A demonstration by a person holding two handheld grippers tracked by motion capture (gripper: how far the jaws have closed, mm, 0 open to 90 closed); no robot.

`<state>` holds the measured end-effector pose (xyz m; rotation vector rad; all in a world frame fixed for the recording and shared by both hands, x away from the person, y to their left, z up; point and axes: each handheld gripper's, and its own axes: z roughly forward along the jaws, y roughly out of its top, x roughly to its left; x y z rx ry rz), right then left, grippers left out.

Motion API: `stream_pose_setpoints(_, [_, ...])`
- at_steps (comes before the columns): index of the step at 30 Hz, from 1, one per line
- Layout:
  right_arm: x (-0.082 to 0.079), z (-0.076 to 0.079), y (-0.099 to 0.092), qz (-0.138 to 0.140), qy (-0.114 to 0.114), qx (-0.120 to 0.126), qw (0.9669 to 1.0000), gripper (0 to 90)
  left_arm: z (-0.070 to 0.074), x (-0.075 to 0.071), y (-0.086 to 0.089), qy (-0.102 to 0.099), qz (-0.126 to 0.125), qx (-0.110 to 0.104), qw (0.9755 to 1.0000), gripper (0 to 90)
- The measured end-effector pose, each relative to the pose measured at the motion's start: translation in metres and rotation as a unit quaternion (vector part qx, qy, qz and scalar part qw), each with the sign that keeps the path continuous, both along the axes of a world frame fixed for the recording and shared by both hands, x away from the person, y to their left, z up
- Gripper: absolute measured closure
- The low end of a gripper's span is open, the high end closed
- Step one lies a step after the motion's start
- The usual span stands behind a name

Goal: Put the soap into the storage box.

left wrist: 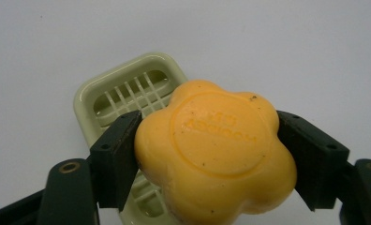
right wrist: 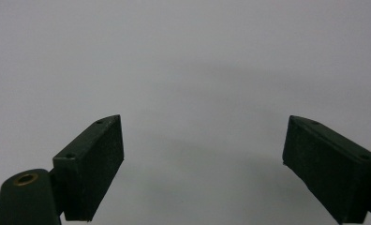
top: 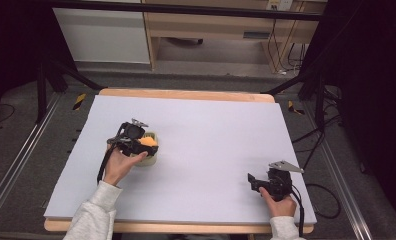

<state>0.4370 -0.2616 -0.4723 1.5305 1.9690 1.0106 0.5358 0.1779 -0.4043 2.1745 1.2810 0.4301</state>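
- High view: the left gripper holds an orange soap over a pale green soap dish at the left of the counter. The right gripper sits idle near the front right corner, well apart.
- Left gripper view: the jaws are clamped on the flower-shaped soap's sides, with the slatted dish bare beneath. I'd judge the soap is either about to be set down or just lifted; I cannot tell which.
- Right gripper view: the jaws stand wide apart, holding nothing.
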Motion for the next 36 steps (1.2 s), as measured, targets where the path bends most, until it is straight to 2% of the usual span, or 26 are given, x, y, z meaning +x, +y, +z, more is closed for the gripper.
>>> stream_pose_setpoints(7, [0.0,0.0,0.0,0.0,0.0,0.0,1.0,13.1,-0.003,0.007,0.004,-0.001,0.014,-0.002,0.9999,26.5])
stream_pose_setpoints(15, [0.0,0.0,0.0,0.0,0.0,0.0,1.0,13.1,-0.014,0.017,0.007,0.004,0.025,0.008,0.9996,26.5])
stream_pose_setpoints(36, [0.001,-0.001,0.0,0.001,0.001,-0.002,1.0,13.1,-0.03,0.02,0.015,0.012,0.033,0.001,0.9994,26.5])
